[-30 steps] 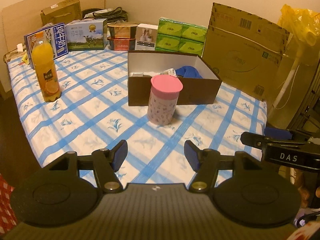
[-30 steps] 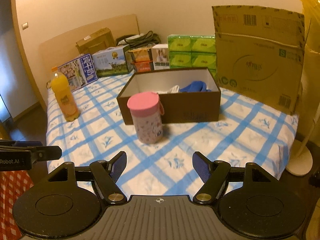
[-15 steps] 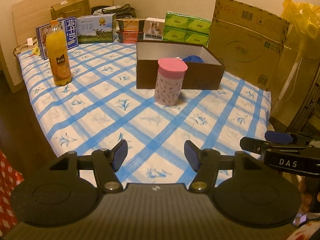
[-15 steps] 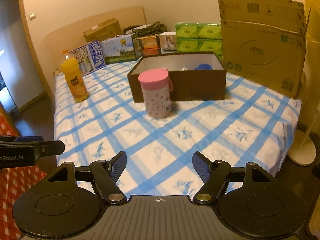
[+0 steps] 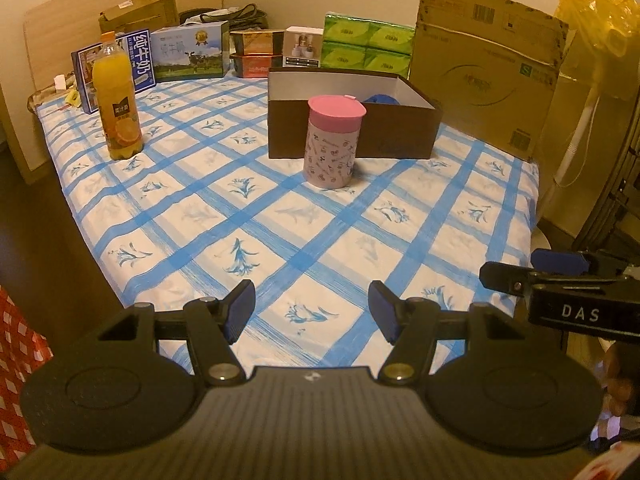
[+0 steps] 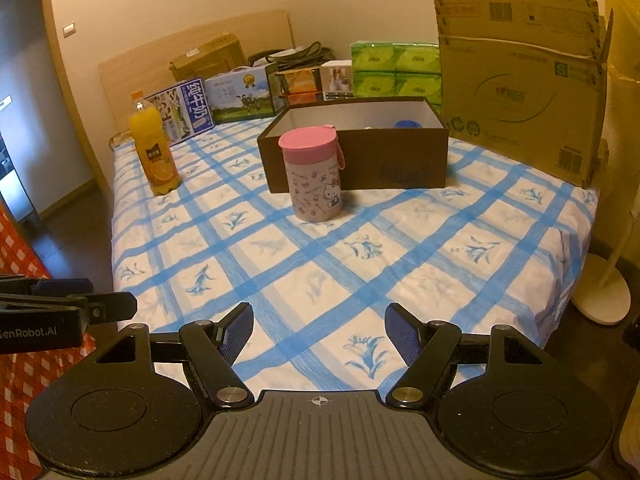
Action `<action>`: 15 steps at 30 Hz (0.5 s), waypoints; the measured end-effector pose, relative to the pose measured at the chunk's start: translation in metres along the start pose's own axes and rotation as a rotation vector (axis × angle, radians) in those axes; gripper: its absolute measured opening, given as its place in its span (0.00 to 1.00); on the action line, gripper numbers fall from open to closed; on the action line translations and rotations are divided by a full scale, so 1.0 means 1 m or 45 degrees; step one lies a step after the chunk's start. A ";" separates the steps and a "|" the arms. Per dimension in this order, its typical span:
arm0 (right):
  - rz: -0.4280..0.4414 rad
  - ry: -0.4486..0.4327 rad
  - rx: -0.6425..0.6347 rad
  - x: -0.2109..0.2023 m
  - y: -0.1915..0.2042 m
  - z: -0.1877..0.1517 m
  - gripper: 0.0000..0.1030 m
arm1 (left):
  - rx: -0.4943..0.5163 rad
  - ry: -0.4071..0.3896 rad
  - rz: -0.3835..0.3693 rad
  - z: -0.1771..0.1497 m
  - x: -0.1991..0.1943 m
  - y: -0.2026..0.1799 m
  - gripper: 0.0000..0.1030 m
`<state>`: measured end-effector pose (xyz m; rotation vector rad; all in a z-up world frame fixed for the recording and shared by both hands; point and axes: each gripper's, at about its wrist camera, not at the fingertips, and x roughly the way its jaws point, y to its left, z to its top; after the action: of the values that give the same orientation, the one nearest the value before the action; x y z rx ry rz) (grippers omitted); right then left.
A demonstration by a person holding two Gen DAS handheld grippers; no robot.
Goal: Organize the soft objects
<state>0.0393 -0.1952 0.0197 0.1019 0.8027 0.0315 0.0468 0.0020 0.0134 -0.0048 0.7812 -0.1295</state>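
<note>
A brown open box point(image 5: 394, 134) point(image 6: 394, 160) stands on the blue-checked bed point(image 5: 280, 220) point(image 6: 360, 248). A blue soft item point(image 5: 380, 99) point(image 6: 407, 124) shows just above the box rim; the rest of the box's contents are hidden. My left gripper point(image 5: 311, 308) is open and empty above the bed's near edge. My right gripper point(image 6: 319, 330) is open and empty, also at the near edge. Each gripper shows at the side of the other's view.
A pink-lidded cup point(image 5: 334, 142) point(image 6: 314, 174) stands just in front of the box. An orange juice bottle point(image 5: 116, 100) point(image 6: 154, 148) stands at the left. Cartons, green tissue packs point(image 5: 368, 46) and a large cardboard box point(image 5: 484, 76) line the back. A fan stand point(image 6: 600, 292) is right of the bed.
Both grippers have pulled back from the box toward the bed's near edge. The box and cup look smaller and farther. Both stay open and empty.
</note>
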 end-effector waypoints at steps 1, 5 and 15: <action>-0.002 0.000 -0.001 -0.001 -0.001 -0.001 0.70 | 0.003 0.000 -0.001 -0.001 0.000 -0.001 0.58; -0.003 0.004 0.010 -0.003 -0.004 -0.007 0.70 | 0.002 0.003 -0.005 -0.005 0.002 -0.003 0.58; 0.005 0.005 -0.003 -0.004 -0.002 -0.011 0.70 | 0.000 0.028 0.002 -0.014 0.003 -0.004 0.58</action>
<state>0.0287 -0.1970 0.0142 0.1009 0.8060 0.0364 0.0390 -0.0017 0.0015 -0.0026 0.8033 -0.1284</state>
